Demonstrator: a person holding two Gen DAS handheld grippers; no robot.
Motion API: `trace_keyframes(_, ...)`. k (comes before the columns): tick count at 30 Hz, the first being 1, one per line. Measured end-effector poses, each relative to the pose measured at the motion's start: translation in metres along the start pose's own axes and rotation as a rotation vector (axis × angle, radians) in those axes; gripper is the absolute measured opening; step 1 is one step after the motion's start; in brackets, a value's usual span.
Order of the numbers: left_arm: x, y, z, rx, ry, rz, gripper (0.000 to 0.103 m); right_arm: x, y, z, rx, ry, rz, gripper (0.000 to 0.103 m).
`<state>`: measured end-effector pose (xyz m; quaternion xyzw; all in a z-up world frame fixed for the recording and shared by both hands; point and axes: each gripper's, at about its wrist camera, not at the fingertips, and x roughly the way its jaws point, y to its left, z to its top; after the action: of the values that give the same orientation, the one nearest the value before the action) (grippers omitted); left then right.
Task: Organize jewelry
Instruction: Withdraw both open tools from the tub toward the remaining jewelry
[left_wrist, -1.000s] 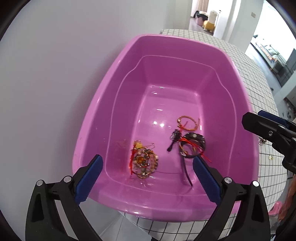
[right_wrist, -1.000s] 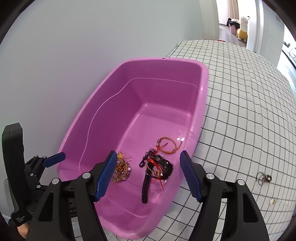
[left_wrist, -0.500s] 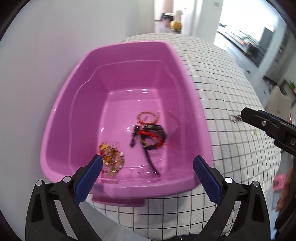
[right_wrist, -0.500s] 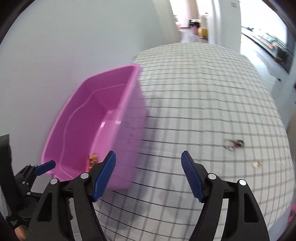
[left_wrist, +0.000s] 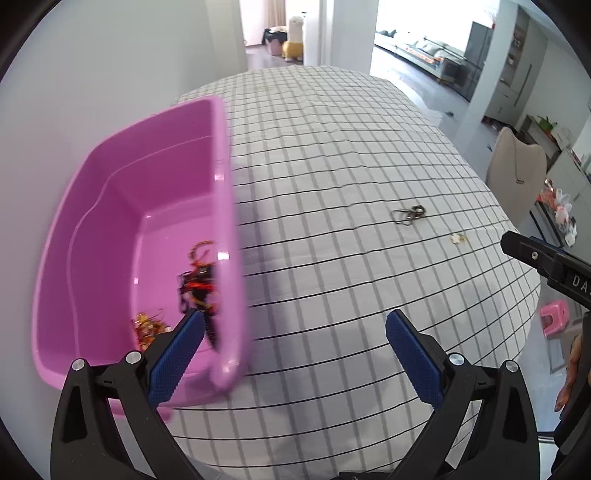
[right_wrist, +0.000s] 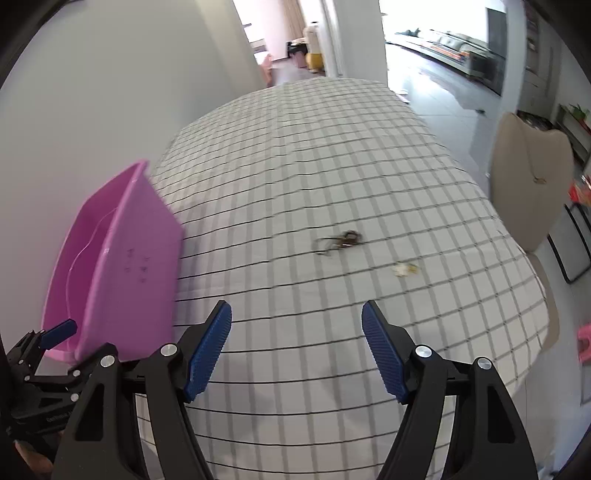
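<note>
A pink plastic tub (left_wrist: 155, 192) stands on the left of the checked tablecloth (left_wrist: 332, 184), by the wall. It holds a black watch with red cord (left_wrist: 197, 284), a gold bracelet (left_wrist: 201, 249) and a gold tangle (left_wrist: 147, 326). A dark metal jewelry piece (left_wrist: 408, 215) lies loose on the cloth to the right; it also shows in the right wrist view (right_wrist: 341, 240). A small pale piece (right_wrist: 404, 268) lies near it. My left gripper (left_wrist: 293, 354) is open and empty beside the tub's near corner. My right gripper (right_wrist: 295, 354) is open and empty above the cloth, short of the dark piece.
The tub's outer wall (right_wrist: 136, 266) shows at the left of the right wrist view. A beige chair (right_wrist: 528, 177) stands at the table's right edge. A white wall runs along the left. A pink stool (left_wrist: 554, 317) stands on the floor.
Both grippers have swung right, away from the tub's inside toward the open cloth. The loose dark piece has come into the middle of both views. Both stay open.
</note>
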<state>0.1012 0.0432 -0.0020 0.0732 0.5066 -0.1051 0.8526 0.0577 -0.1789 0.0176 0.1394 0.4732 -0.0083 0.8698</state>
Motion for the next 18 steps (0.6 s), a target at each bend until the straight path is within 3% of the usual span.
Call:
trace_keyframes(2, 0.004, -0.016, 0.005, 0.015, -0.017, 0.038, 0.097, 0.0, -0.017, -0.001, 0.006, 0.003, -0.006, 0.07)
trace_keyframes(4, 0.01, -0.032, 0.009, 0.021, -0.001, 0.016, 0.097, 0.004, -0.036, -0.001, 0.011, 0.012, -0.005, 0.07)
trace_keyframes(11, 0.025, -0.091, 0.018, -0.013, -0.014, 0.057, 0.097, 0.017, -0.101, 0.016, -0.012, 0.038, 0.032, 0.07)
trace_keyframes(18, 0.047, -0.14, 0.021, -0.065, -0.002, 0.157, 0.097, 0.049, -0.139, 0.032, -0.103, 0.09, 0.075, 0.07)
